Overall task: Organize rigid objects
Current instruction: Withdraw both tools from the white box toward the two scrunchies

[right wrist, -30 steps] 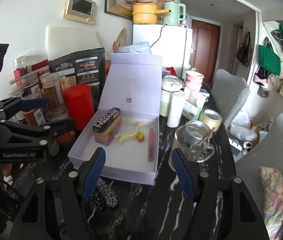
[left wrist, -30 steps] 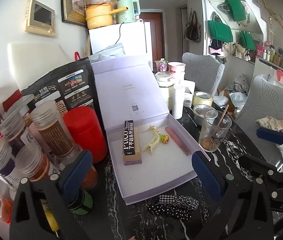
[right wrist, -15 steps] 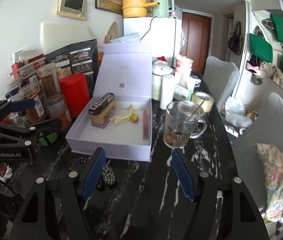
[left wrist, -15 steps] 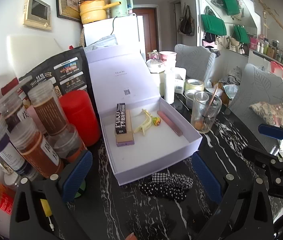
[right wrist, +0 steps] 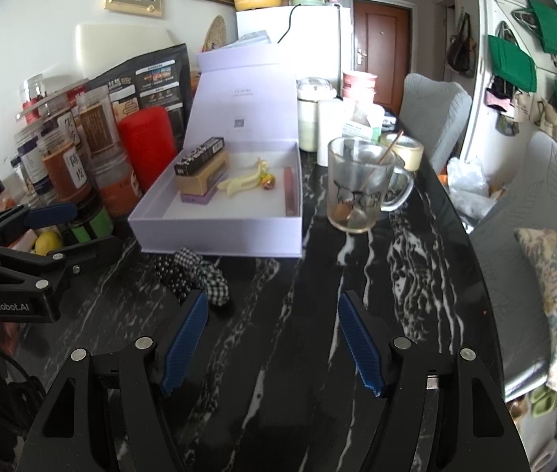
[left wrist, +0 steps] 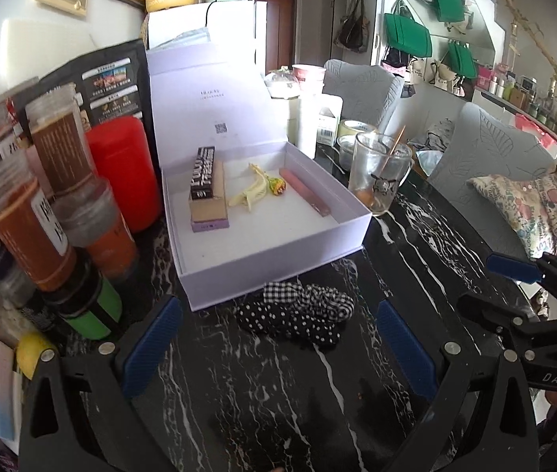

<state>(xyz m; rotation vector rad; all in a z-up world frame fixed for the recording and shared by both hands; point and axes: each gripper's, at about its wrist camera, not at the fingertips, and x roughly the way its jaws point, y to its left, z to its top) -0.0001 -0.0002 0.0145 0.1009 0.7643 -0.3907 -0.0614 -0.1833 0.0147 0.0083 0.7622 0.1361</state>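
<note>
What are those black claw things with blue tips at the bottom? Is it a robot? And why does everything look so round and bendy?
No robot: a person holds two grabber tools, one in each hand. Each carries a small camera with a very wide lens, which bends the picture. One picture looks along the left gripper, the other along the right gripper. The blue bits are their fingers. Both grippers are open and hold nothing.

They hang over a black marble table. On it stands an open lilac box with a black-labelled box on a tan one, a yellow hair clip and a pink stick inside. In front of the lilac box lies a dotted and checked scrunchie. Beside it are a glass mug, a red canister and spice jars.
</note>
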